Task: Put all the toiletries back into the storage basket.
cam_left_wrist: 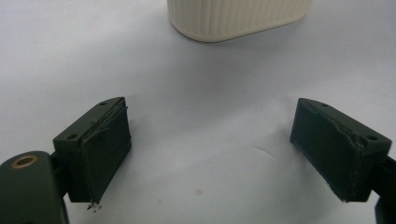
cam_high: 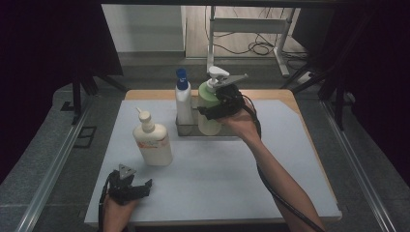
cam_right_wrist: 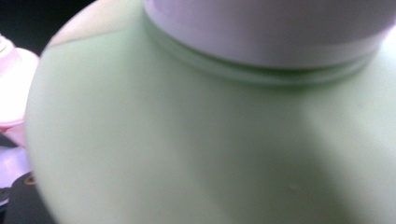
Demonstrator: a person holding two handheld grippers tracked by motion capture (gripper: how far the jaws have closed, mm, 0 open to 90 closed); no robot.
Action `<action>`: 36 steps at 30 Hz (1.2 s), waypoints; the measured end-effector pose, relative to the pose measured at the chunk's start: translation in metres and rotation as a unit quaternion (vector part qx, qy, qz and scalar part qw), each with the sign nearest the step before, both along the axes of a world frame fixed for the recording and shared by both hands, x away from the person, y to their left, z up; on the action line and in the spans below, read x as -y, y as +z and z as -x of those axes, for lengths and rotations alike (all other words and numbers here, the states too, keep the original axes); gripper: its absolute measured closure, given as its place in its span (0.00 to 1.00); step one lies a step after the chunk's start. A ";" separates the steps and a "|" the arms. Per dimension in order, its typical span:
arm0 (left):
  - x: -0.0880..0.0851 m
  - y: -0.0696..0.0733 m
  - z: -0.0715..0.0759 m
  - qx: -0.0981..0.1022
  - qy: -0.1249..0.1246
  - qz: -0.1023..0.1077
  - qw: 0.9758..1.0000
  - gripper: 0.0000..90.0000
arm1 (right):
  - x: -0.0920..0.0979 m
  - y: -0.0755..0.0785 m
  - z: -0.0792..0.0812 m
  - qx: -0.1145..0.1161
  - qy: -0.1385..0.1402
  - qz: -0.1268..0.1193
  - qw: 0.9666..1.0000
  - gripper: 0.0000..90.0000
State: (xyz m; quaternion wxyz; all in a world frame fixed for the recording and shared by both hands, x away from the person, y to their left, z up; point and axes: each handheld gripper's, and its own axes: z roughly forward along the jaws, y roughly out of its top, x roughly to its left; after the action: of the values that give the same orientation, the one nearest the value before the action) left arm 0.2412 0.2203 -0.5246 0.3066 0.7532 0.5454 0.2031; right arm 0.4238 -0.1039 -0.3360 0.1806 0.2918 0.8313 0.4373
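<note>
The right gripper (cam_high: 212,112) has its fingers clamped wide around the green pump bottle (cam_high: 209,108), which stands in the small tray (cam_high: 186,129) at the far middle of the desk (cam_high: 290,159), just beside the white bottle with the blue cap (cam_high: 183,102). Gripped high on its smooth, rounded shoulder, the bottle could slip or tilt and knock that neighbour over. The left gripper (cam_high: 131,186), fingers apart and empty, rests at the near left by the cream pump bottle (cam_high: 153,142).

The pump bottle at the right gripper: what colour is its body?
Pale green, with a white pump on top; the bottle shows best in the high view.
</note>
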 end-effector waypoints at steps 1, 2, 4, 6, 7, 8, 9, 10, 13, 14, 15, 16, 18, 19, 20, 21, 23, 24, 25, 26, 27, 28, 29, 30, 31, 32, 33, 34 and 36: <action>0.000 0.000 0.000 0.000 0.000 0.000 1.000 0.13 | 0.000 0.000 -0.002 -0.001 -0.004 -0.001 1.000 0.14; 0.000 0.000 0.000 0.000 0.000 0.000 1.000 0.13 | -0.001 0.000 -0.003 -0.002 -0.006 -0.002 1.000 0.14; 0.000 0.000 0.000 0.000 0.000 0.000 1.000 0.13 | -0.002 0.000 -0.006 -0.001 -0.011 -0.002 1.000 0.14; 0.000 0.000 0.000 0.000 0.000 0.000 1.000 0.13 | -0.003 0.000 -0.010 0.002 -0.014 -0.001 1.000 0.14; 0.000 0.000 0.000 0.000 0.000 0.000 1.000 0.13 | -0.004 0.000 -0.011 0.001 -0.017 -0.001 1.000 0.14; 0.000 0.000 0.000 0.000 0.000 0.000 1.000 0.13 | -0.005 0.000 -0.013 0.002 -0.019 -0.001 1.000 0.14; 0.000 0.000 0.000 0.000 0.000 0.000 1.000 0.13 | -0.006 0.000 -0.015 0.003 -0.021 0.000 1.000 0.14; 0.000 0.000 0.000 0.000 0.000 0.000 1.000 0.13 | -0.006 0.000 -0.016 0.003 -0.023 -0.001 1.000 0.14; 0.000 0.000 0.000 0.000 0.000 0.000 1.000 0.13 | -0.009 -0.001 -0.020 0.005 -0.028 -0.002 1.000 0.14; 0.000 0.000 0.000 0.000 0.000 0.000 1.000 0.13 | -0.009 -0.002 -0.022 0.005 -0.030 -0.003 1.000 0.14; 0.000 0.000 0.000 0.000 0.000 0.000 1.000 0.13 | -0.010 -0.002 -0.023 0.006 -0.033 -0.002 0.999 0.14; 0.000 0.000 0.000 0.000 0.001 0.000 1.000 0.13 | -0.010 -0.002 -0.025 0.008 -0.035 -0.003 0.999 0.14; 0.000 0.000 0.000 0.000 0.001 0.001 1.000 0.13 | -0.011 -0.002 -0.028 0.008 -0.039 -0.002 0.999 0.14; 0.000 0.000 0.000 0.000 0.001 0.001 1.000 0.13 | -0.012 -0.002 -0.030 0.009 -0.041 -0.002 0.999 0.14; 0.000 0.000 0.000 0.000 0.001 0.001 1.000 0.13 | -0.012 -0.002 -0.031 0.008 -0.044 -0.002 0.999 0.14; 0.000 0.000 0.000 -0.001 0.001 0.001 1.000 0.13 | -0.013 -0.003 -0.032 0.008 -0.046 -0.001 0.999 0.14; 0.000 0.000 0.000 -0.001 0.000 0.001 1.000 0.13 | -0.014 -0.004 -0.036 0.010 -0.050 0.000 0.999 0.14; 0.000 0.000 0.000 -0.001 0.000 0.000 1.000 0.13 | -0.015 -0.005 -0.037 0.010 -0.052 -0.001 0.999 0.14; 0.000 0.000 0.000 -0.001 0.000 0.000 1.000 0.13 | -0.015 -0.006 -0.039 0.011 -0.054 0.000 0.998 0.14; 0.000 0.000 0.000 -0.001 0.000 0.000 1.000 0.13 | -0.016 -0.007 -0.040 0.011 -0.056 0.000 0.998 0.14; 0.000 0.000 0.000 -0.001 0.000 0.000 1.000 0.13 | -0.017 -0.008 -0.042 0.010 -0.058 -0.001 0.998 0.14; 0.000 0.000 0.000 -0.001 0.000 0.000 1.000 0.13 | -0.017 -0.009 -0.043 0.010 -0.059 0.000 0.998 0.14; 0.000 0.000 0.000 -0.001 0.000 0.000 1.000 0.13 | -0.018 -0.011 -0.045 0.010 -0.060 0.000 0.998 0.14; 0.000 0.000 0.000 -0.001 0.000 0.000 1.000 0.13 | -0.019 -0.012 -0.046 0.011 -0.061 0.002 0.998 0.14; 0.000 0.000 0.000 -0.001 0.000 0.000 1.000 0.13 | -0.020 -0.013 -0.047 0.012 -0.063 0.004 0.998 0.14; 0.000 0.000 0.000 -0.001 0.000 0.000 1.000 0.13 | -0.021 -0.014 -0.048 0.013 -0.065 0.006 0.998 0.14; 0.000 0.000 0.000 -0.001 0.000 0.000 1.000 0.13 | -0.021 -0.015 -0.050 0.016 -0.067 0.007 0.998 0.14; 0.000 0.000 0.000 -0.001 0.000 0.000 1.000 0.13 | -0.021 -0.015 -0.051 0.017 -0.068 0.008 0.998 0.14; 0.000 0.000 0.000 -0.002 0.000 0.000 1.000 0.13 | -0.022 -0.017 -0.053 0.016 -0.070 0.007 0.997 0.14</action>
State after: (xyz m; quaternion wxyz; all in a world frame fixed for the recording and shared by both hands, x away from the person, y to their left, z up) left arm 0.2412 0.2203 -0.5244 0.3058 0.7533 0.5461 0.2019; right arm 0.4769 -0.0823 -0.3533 0.2262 0.3414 0.8087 0.4222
